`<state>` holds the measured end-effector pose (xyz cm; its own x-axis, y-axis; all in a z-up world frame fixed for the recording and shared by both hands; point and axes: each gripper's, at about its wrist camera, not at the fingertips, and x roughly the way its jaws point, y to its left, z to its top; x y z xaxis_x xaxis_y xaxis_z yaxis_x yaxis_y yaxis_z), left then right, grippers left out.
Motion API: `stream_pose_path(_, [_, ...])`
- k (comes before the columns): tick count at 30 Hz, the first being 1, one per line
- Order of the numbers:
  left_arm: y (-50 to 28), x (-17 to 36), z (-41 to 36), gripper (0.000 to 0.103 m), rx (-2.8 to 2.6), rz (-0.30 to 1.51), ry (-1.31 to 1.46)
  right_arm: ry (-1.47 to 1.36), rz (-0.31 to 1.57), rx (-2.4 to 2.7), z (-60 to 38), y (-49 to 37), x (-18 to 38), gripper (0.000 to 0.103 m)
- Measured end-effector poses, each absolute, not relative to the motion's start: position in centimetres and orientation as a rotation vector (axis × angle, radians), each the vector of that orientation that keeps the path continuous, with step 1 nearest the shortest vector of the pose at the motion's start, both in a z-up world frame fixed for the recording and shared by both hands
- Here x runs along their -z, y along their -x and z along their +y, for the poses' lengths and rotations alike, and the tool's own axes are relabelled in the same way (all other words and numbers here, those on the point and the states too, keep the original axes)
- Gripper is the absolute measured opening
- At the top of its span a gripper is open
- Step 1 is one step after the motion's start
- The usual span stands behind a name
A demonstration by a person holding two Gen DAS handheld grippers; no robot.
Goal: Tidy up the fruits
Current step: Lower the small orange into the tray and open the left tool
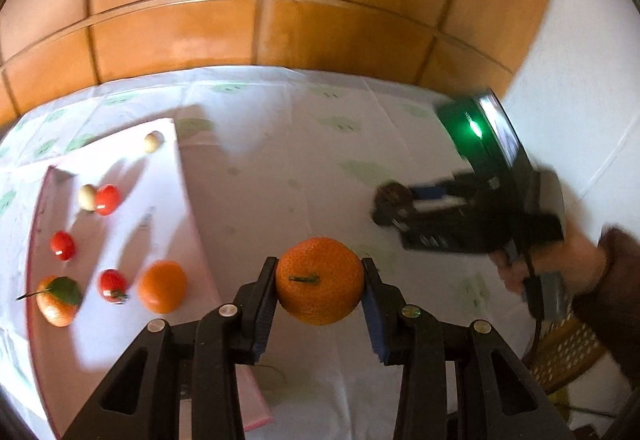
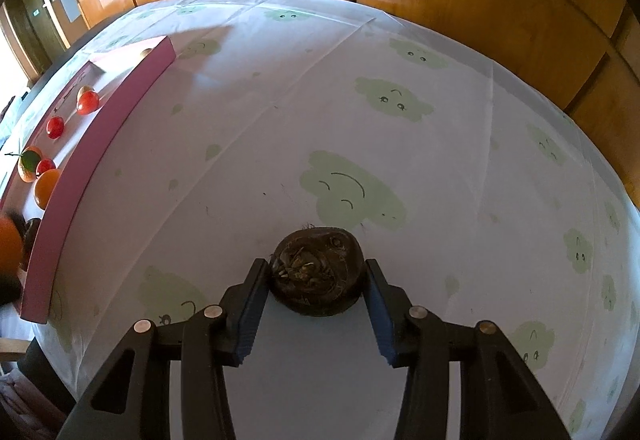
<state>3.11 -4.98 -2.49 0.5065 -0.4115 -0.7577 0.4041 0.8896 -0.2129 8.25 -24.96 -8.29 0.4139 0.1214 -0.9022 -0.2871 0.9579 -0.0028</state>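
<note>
My left gripper (image 1: 319, 282) was clamped on a mandarin (image 1: 319, 280), both pads pressed against its sides, stem facing the camera, fruit lifted clear of the tablecloth (image 1: 280, 168). It pointed steeply down, with the pink tray (image 1: 40, 200) at about 9 o'clock from it. In the tray I saw three cherry tomatoes (image 1: 107, 199), a leafy mandarin (image 1: 56, 300), a plain orange one (image 1: 162, 286) and two small pale round fruits (image 1: 153, 141).

My right gripper (image 2: 316, 280) angled down even steeper over the table. A dark brown, wrinkled, roundish fruit (image 2: 318, 270) sat between its fingers; the left pad looked touching, the right pad right at its edge. I couldn't tell whether it was really gripping or just bracketing it.

In the left view, at 3 o'clock, a hand (image 1: 560, 264) in a brown sleeve (image 1: 616, 280) held that right tool, blurred.
</note>
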Motion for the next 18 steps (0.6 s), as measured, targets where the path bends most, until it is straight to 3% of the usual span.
stream_pose_path(11, [-7.8, 2.3, 6.7, 0.040, 0.212, 0.925, 0.213, 0.168, 1.114, -0.255, -24.8, -8.5, 8.4, 0.048])
stream_pose_path(18, [-10.9, 4.5, 9.2, 0.040, 0.127, 0.966, 0.189, 0.165, 1.115, -0.255, -24.8, -8.5, 8.3, 0.048])
